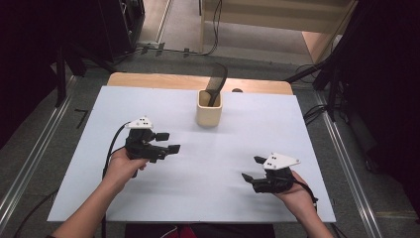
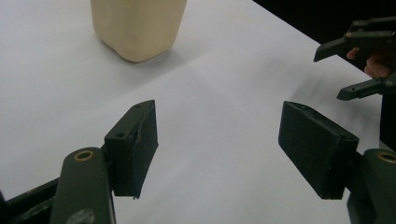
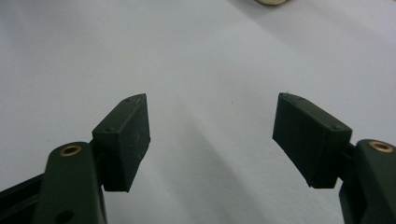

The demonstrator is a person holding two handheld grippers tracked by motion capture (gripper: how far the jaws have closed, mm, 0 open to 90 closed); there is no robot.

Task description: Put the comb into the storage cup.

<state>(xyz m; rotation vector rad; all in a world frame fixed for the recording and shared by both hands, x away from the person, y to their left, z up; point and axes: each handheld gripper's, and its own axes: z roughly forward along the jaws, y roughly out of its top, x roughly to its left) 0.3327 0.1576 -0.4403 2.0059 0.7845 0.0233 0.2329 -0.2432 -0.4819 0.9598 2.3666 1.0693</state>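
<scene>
A cream square cup (image 1: pixel 209 108) stands upright at the back middle of the white table top (image 1: pixel 99 158), with a black utensil (image 1: pixel 216 83) sticking out of it. The cup's lower body (image 2: pixel 137 25) also appears at the top of the left gripper view. My left gripper (image 1: pixel 167 142) hovers at the left, pointing right, open with nothing between its pads (image 2: pixel 133 144). My right gripper (image 1: pixel 252 168) rests at the right front, pointing left, open and empty, its pads (image 3: pixel 123 137) wide apart over bare table. In the left gripper view the right gripper (image 2: pixel 359 65) shows far off.
The white sheet covers a wooden table whose back edge (image 1: pixel 148 79) shows bare. Dark stands and cables (image 1: pixel 317 74) crowd the floor around the table. Metal rails (image 1: pixel 346 163) run along both sides.
</scene>
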